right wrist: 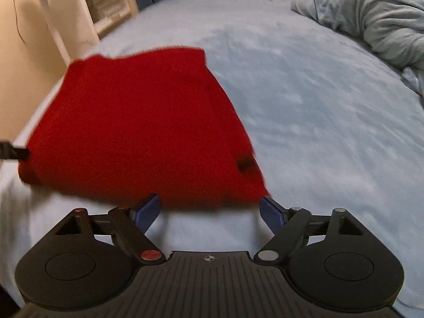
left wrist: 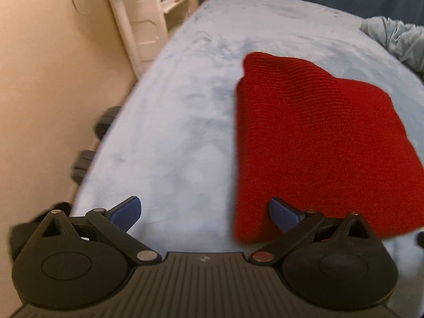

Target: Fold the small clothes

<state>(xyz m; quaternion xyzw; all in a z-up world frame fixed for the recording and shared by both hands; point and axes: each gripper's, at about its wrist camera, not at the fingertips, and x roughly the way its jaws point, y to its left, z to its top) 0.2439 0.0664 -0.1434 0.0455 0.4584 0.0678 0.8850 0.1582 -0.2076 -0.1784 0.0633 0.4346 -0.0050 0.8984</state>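
A red knit beanie point(left wrist: 318, 137) lies flat on a light blue bed cover point(left wrist: 172, 132). My left gripper point(left wrist: 205, 212) is open and empty; its right finger sits over the beanie's near left corner. In the right wrist view the beanie point(right wrist: 137, 122) fills the left middle, with a small dark tag point(right wrist: 245, 164) near its right edge. My right gripper point(right wrist: 210, 212) is open and empty just in front of the beanie's near edge. A dark part of the other gripper point(right wrist: 12, 152) shows at the beanie's left edge.
A crumpled grey-blue blanket point(right wrist: 371, 18) lies at the far right of the bed point(right wrist: 318, 106). A white fan stand point(right wrist: 55, 21) and white shelves point(left wrist: 148, 18) stand left of the bed. Dark dumbbells point(left wrist: 84, 164) lie on the floor beside the bed edge.
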